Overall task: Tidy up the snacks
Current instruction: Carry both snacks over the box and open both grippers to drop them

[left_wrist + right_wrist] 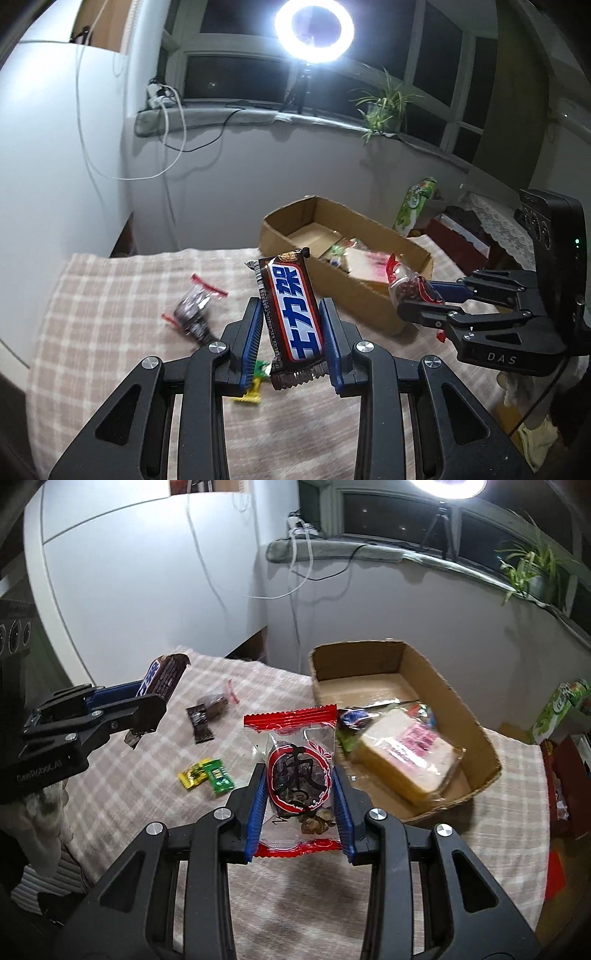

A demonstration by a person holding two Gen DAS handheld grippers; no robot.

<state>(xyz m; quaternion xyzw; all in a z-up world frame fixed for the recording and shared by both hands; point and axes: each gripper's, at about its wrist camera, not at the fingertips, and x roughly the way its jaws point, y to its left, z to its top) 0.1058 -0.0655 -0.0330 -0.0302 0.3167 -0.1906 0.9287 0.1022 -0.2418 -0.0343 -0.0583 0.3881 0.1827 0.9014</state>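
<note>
The left gripper (291, 332) pinches a stiff chocolate bar (291, 314) across its width; the right gripper (301, 805) clamps a light, crinkly, slippery date packet (295, 771) by its sides, both above the checked cloth (147, 786), near the cardboard box (484, 746), whose far half lies open

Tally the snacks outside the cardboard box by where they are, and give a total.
Held in the left gripper: 1, the chocolate bar
Held in the right gripper: 1, the red-edged packet
Lying on the checked cloth: 4, two dark sweets, yellow candy, green candy
Total: 6
</note>
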